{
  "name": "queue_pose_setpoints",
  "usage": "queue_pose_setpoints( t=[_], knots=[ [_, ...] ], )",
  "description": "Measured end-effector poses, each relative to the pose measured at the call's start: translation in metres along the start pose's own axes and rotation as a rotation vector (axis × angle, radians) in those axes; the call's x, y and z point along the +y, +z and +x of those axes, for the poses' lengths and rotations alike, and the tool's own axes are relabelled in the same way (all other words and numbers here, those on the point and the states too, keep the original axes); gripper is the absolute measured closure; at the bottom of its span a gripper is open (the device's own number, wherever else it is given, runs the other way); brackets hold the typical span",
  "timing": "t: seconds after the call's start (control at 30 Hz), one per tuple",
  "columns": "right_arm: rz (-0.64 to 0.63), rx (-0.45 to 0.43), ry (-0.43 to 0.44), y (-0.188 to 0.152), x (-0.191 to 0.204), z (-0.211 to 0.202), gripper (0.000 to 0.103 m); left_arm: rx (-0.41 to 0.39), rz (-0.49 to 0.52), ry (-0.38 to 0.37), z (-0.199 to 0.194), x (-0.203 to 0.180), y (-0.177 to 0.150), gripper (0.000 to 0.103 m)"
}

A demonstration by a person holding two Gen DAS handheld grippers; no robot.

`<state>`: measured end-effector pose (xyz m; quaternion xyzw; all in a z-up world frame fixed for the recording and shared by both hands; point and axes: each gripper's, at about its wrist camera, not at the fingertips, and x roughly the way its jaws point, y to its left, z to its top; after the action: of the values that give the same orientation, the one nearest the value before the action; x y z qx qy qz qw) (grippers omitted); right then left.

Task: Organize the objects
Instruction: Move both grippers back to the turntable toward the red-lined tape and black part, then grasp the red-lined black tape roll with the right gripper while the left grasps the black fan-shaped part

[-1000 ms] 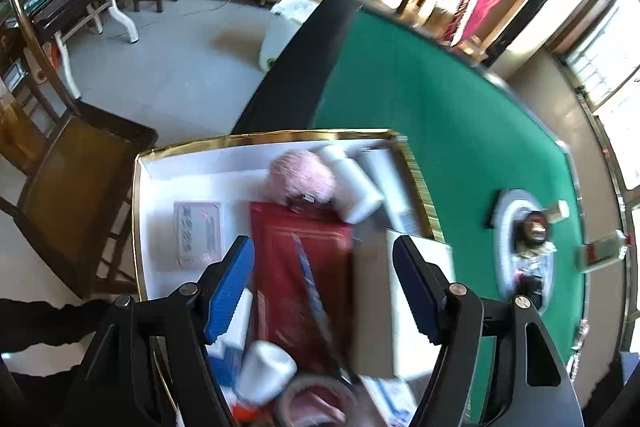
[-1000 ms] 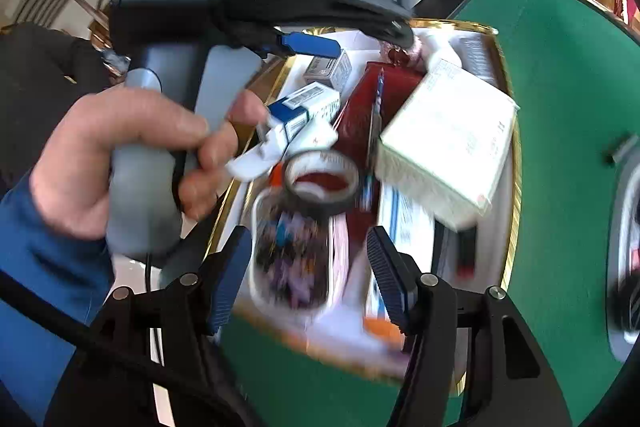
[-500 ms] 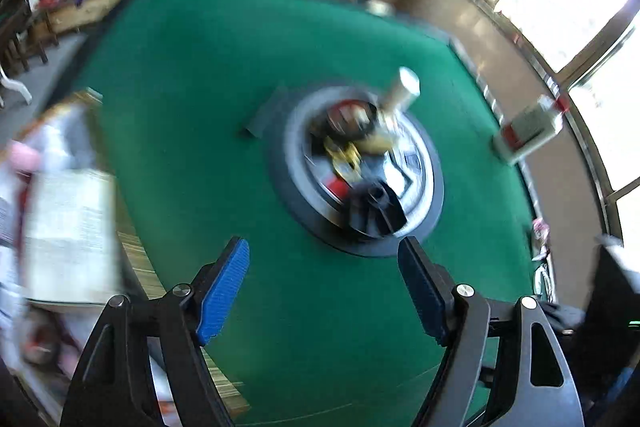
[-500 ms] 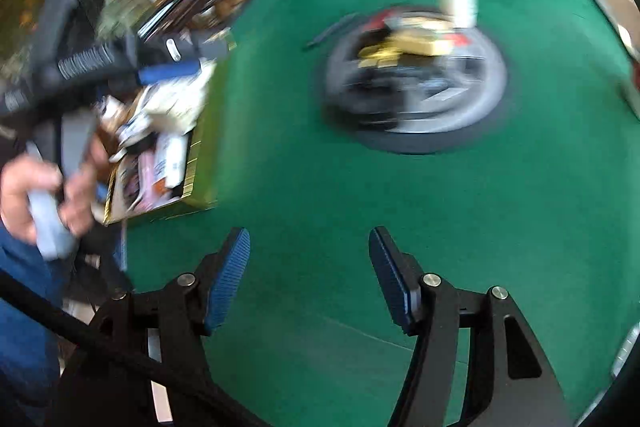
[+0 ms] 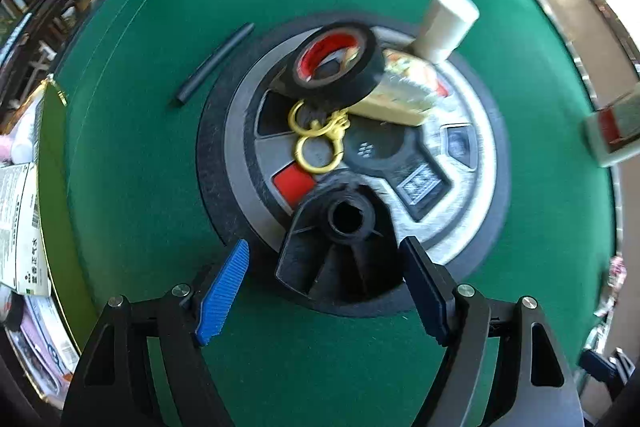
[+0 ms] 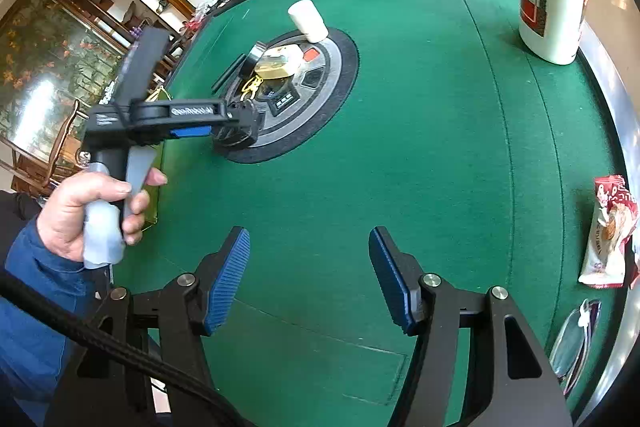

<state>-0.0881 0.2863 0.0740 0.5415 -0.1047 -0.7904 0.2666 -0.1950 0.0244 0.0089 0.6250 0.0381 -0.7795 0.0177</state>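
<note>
Blk finned cone, hollow hub, btwn open jaws.

The left gripper points down at the green tabletop, its blue pads apart on either side of a black finned plastic part, not touching it. That part sits on the round central console, alongside a gold key ring, a black tape roll, a foil-wrapped box and a white cylinder. A dark rod lies just beside the console.
</note>
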Motion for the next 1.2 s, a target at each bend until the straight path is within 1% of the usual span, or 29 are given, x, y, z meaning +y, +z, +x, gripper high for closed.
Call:
queue_pose_setpoints(
  t=[0.03, 0.13, 0.2, 0.23, 0.27, 0.3, 0.33, 0.43, 0.47, 0.5, 0.53, 0.57, 0.6, 0.63, 0.67, 0.7, 0.73, 0.77, 0.8, 0.87, 0.9, 0.97, 1.03, 1.1, 1.2],
  knots=[
    [-0.004, 0.0, 0.002, 0.0, -0.003, -0.001, 0.042, 0.001, -0.014, -0.003, 0.003, 0.001, 0.0, 0.03],
    [-0.019, 0.007, 0.024, 0.002, -0.007, 0.0, 0.042, -0.039, -0.052, -0.032, 0.004, 0.008, -0.006, 0.031],
    [-0.036, 0.016, 0.044, 0.005, -0.007, 0.004, 0.042, -0.061, -0.056, -0.005, 0.0, 0.012, -0.013, 0.049],
    [-0.047, 0.019, 0.051, 0.007, -0.006, 0.006, 0.042, -0.059, -0.065, -0.006, -0.002, 0.014, -0.017, 0.052],
    [-0.06, 0.024, 0.058, 0.009, -0.004, 0.008, 0.042, -0.055, -0.08, -0.02, -0.004, 0.019, -0.022, 0.06],
    [-0.076, 0.032, 0.065, 0.013, -0.001, 0.011, 0.042, -0.058, -0.093, -0.006, -0.007, 0.025, -0.03, 0.065],
    [-0.09, 0.037, 0.071, 0.017, 0.002, 0.013, 0.042, -0.062, -0.103, 0.008, -0.01, 0.029, -0.038, 0.065],
    [-0.137, 0.045, 0.094, 0.034, 0.017, 0.022, 0.042, -0.07, -0.138, 0.019, -0.017, 0.048, -0.068, 0.065],
    [-0.163, 0.045, 0.096, 0.041, 0.024, 0.026, 0.042, -0.081, -0.154, 0.015, -0.021, 0.056, -0.079, 0.065],
    [-0.195, 0.04, 0.091, 0.048, 0.033, 0.03, 0.042, -0.089, -0.179, -0.014, -0.025, 0.064, -0.087, 0.065],
    [-0.22, 0.033, 0.084, 0.055, 0.041, 0.034, 0.042, -0.093, -0.196, -0.026, -0.027, 0.07, -0.092, 0.065],
    [-0.252, 0.022, 0.075, 0.065, 0.052, 0.04, 0.042, -0.099, -0.206, -0.022, -0.029, 0.076, -0.097, 0.065],
    [-0.279, 0.014, 0.065, 0.073, 0.06, 0.044, 0.038, -0.116, -0.197, -0.037, -0.033, 0.08, -0.1, 0.065],
    [-0.309, 0.005, 0.047, 0.08, 0.069, 0.049, 0.035, -0.119, -0.189, -0.054, -0.035, 0.082, -0.101, 0.064],
    [-0.358, -0.013, 0.019, 0.093, 0.082, 0.058, 0.035, -0.119, -0.181, -0.081, -0.037, 0.081, -0.102, 0.061],
    [-0.387, -0.021, 0.011, 0.101, 0.089, 0.065, 0.035, -0.124, -0.171, -0.108, -0.039, 0.08, -0.101, 0.055],
    [-0.415, -0.027, 0.002, 0.11, 0.097, 0.073, 0.034, -0.131, -0.158, -0.125, -0.043, 0.076, -0.101, 0.052],
    [-0.439, -0.021, -0.019, 0.12, 0.105, 0.084, 0.034, -0.141, -0.143, -0.139, -0.045, 0.075, -0.1, 0.047],
    [-0.452, -0.003, -0.047, 0.131, 0.113, 0.096, 0.034, -0.149, -0.135, -0.154, -0.05, 0.072, -0.099, 0.045],
    [-0.475, 0.011, -0.072, 0.144, 0.124, 0.114, 0.033, -0.142, -0.128, -0.185, -0.051, 0.066, -0.099, 0.045],
    [-0.507, 0.027, -0.11, 0.149, 0.131, 0.127, 0.032, -0.14, -0.129, -0.2, -0.051, 0.063, -0.096, 0.045],
    [-0.554, 0.042, -0.197, 0.156, 0.141, 0.147, 0.032, -0.142, -0.131, -0.219, -0.048, 0.064, -0.102, 0.045],
    [-0.604, 0.058, -0.258, 0.163, 0.148, 0.167, 0.032, -0.13, -0.122, -0.221, -0.046, 0.071, -0.106, 0.045],
    [-0.622, 0.071, -0.292, 0.167, 0.151, 0.178, 0.032, -0.126, -0.112, -0.221, -0.05, 0.084, -0.123, 0.045],
    [-0.639, 0.109, -0.317, 0.171, 0.152, 0.196, 0.032, -0.123, -0.117, -0.229, -0.048, 0.091, -0.127, 0.044]
  ],
)
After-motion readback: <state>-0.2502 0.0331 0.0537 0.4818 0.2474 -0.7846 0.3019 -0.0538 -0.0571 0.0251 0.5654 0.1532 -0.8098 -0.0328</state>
